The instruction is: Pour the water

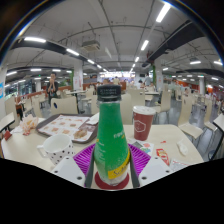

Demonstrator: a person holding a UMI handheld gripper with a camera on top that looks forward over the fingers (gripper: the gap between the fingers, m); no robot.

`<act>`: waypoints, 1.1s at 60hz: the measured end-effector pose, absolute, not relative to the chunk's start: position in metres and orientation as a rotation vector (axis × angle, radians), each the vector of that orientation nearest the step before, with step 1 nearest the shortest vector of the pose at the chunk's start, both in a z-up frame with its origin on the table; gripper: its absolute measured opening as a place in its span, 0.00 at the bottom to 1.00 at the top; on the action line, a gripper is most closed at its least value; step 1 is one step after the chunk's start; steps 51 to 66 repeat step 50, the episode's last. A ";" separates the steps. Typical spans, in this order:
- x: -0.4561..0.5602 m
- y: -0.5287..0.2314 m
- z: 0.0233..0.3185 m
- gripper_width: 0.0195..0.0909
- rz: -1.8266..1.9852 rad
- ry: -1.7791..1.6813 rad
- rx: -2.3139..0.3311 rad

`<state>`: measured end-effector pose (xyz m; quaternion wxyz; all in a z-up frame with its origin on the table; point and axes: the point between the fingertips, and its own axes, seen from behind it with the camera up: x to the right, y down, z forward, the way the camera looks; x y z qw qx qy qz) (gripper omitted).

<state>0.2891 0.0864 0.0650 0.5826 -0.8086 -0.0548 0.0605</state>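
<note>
A green plastic bottle with an orange cap and a label stands upright between my fingers, its red base low between the purple pads. Both pads press against the bottle's sides, so my gripper is shut on it. Just beyond the bottle to the right, a red paper cup stands on the light table. The bottle's lower part hides the table directly ahead.
A tray with food lies on the table beyond the left finger. Small wrappers lie beside the right finger. Chairs, more tables and people fill the cafeteria hall behind.
</note>
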 end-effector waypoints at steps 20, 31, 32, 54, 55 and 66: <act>0.292 0.009 0.091 0.92 0.090 -0.051 -2.028; 0.288 -0.052 0.141 0.92 0.014 -0.005 -2.103; 0.287 -0.056 0.146 0.92 0.010 -0.005 -2.106; 0.268 -0.111 0.200 0.92 0.036 0.114 -2.153; 0.268 -0.111 0.200 0.92 0.036 0.114 -2.153; 0.268 -0.111 0.200 0.92 0.036 0.114 -2.153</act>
